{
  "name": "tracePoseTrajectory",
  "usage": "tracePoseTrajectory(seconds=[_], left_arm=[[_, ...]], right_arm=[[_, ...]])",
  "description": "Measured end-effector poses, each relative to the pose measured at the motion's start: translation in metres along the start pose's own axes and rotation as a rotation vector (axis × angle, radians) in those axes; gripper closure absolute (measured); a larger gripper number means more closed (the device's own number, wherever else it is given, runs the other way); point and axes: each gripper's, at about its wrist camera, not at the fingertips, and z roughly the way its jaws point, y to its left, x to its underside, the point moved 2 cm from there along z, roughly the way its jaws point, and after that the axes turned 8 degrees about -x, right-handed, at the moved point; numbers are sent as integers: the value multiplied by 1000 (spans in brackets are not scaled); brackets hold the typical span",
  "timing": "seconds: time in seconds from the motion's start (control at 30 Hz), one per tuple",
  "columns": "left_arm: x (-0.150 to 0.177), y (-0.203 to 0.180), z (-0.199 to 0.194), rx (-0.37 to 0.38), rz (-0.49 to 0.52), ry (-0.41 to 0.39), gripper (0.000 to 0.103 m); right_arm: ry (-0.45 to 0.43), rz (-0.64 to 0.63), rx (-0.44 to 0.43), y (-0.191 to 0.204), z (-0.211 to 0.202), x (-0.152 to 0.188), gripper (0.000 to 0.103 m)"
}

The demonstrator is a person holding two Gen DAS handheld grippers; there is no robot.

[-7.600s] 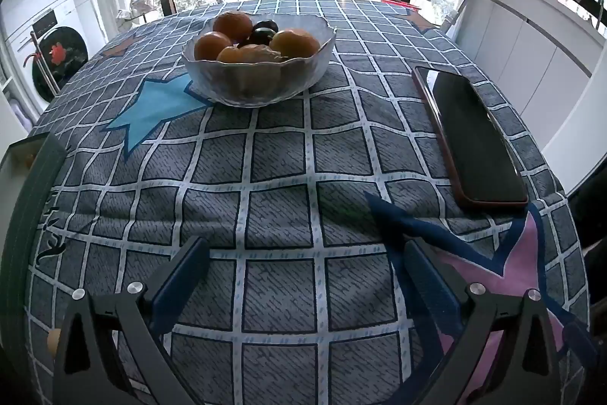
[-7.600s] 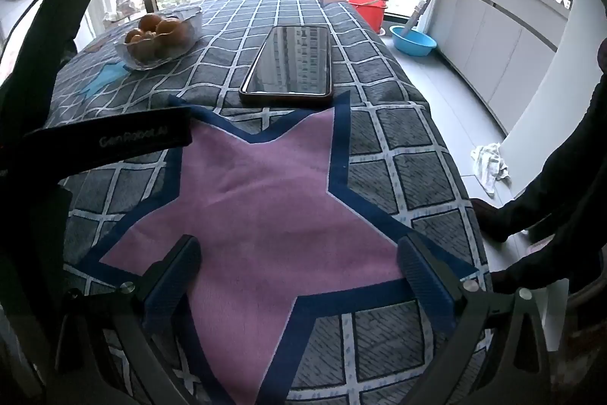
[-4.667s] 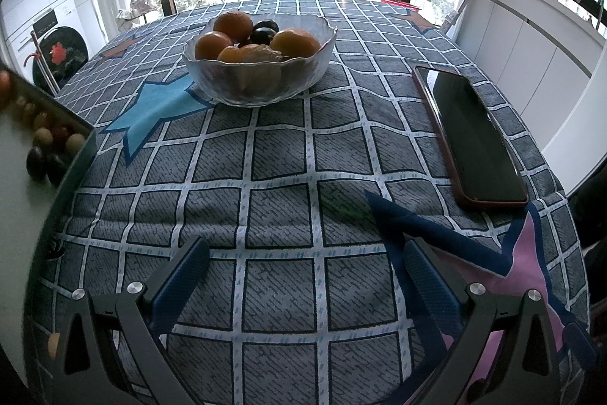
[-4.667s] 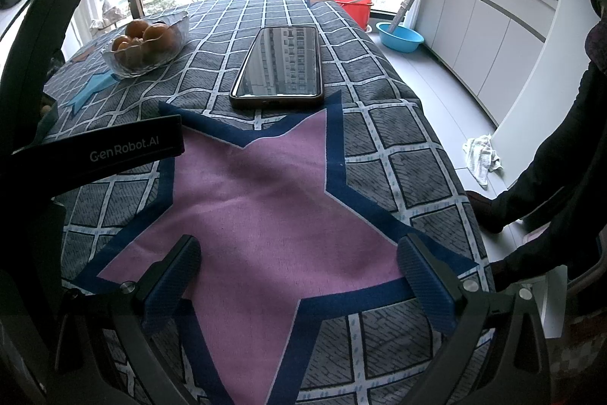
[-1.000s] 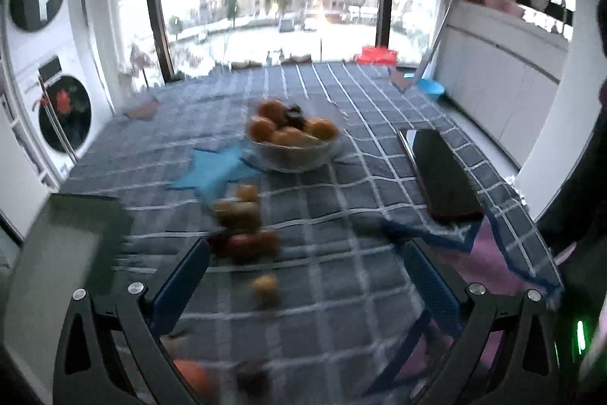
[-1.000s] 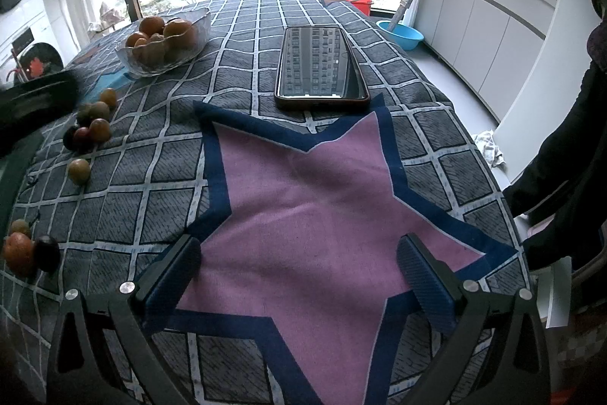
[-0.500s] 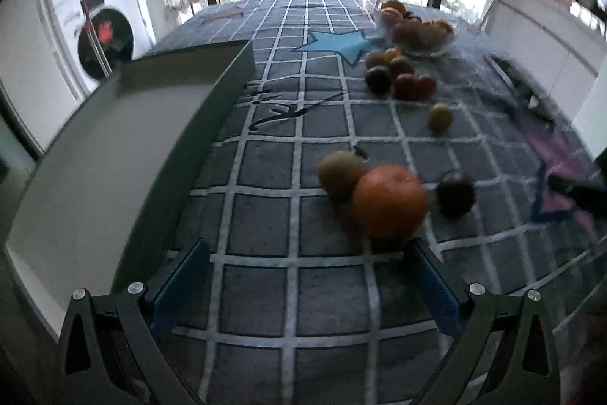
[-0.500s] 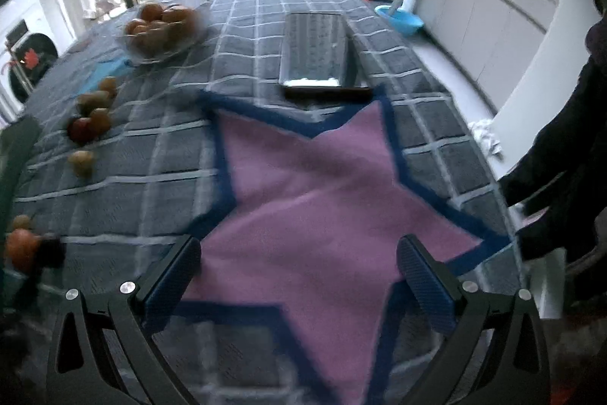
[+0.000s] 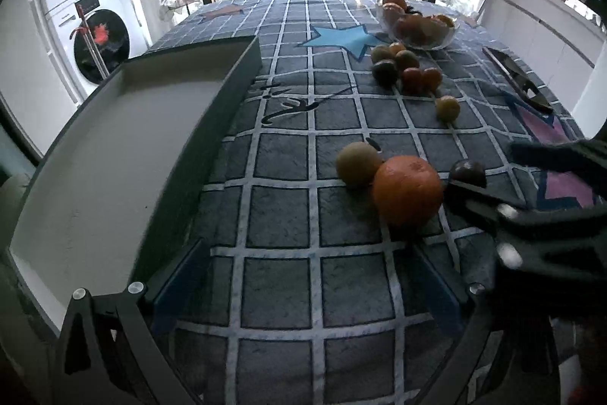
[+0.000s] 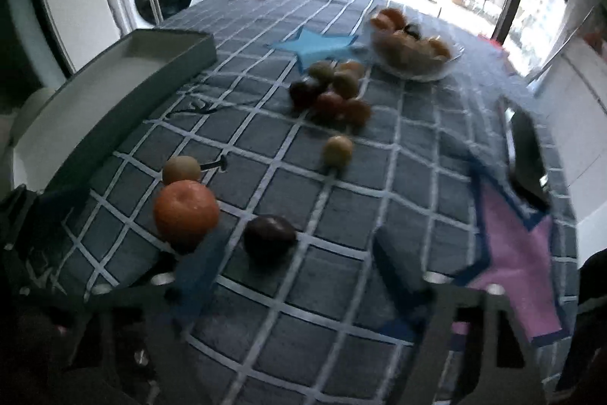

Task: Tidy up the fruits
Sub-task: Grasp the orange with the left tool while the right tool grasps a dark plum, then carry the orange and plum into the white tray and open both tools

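Checked cloth is covering the worktop [image 9: 288, 291]. Both the left claw [image 9: 299, 283] and right claw [image 10: 299, 264] are gaping, empty; nudging could be rolling the orange [image 10: 186, 211] or plum [image 10: 269, 238] away.

Right wrist view is smeared with blur, the phone [image 10: 525, 150] streaked, while the tray [image 9: 114, 154] runs off the left wrist view's left edge.
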Motion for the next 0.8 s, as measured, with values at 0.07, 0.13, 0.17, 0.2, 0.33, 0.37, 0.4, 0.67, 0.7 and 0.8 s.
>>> tracePoseTrajectory(seconds=[0.07, 0.13, 0.17, 0.2, 0.33, 0.37, 0.4, 0.67, 0.7, 0.8], left_arm=[[1, 5, -3, 8, -15, -2, 0], [0, 10, -6, 8, -34, -11, 4], [0, 11, -7, 5, -38, -12, 9], [-1, 11, -7, 2, -39, -9, 9], [-7, 0, -15, 12, -16, -25, 9], [-9, -5, -17, 13, -3, -33, 9], [-11, -10, -19, 13, 4, -35, 9], [-23, -32, -3, 10, -41, 11, 9], [-24, -33, -1, 8, -52, 15, 9], [-24, -36, 4, -12, -69, 40, 24]], right_arm=[[3, 10, -19, -1, 6, -1, 48], [1, 15, -37, -2, 4, 0, 64], [-5, 26, -68, -2, 2, 0, 71], [-12, 44, -76, -4, -2, 2, 71], [-55, 104, -73, -19, -21, 9, 71], [-57, 120, -76, -24, -24, 11, 71], [-60, 137, -75, -30, -28, 14, 71], [-79, 228, -85, -59, -47, 36, 71], [-82, 234, -87, -61, -49, 38, 71], [-85, 245, -92, -63, -51, 42, 71]])
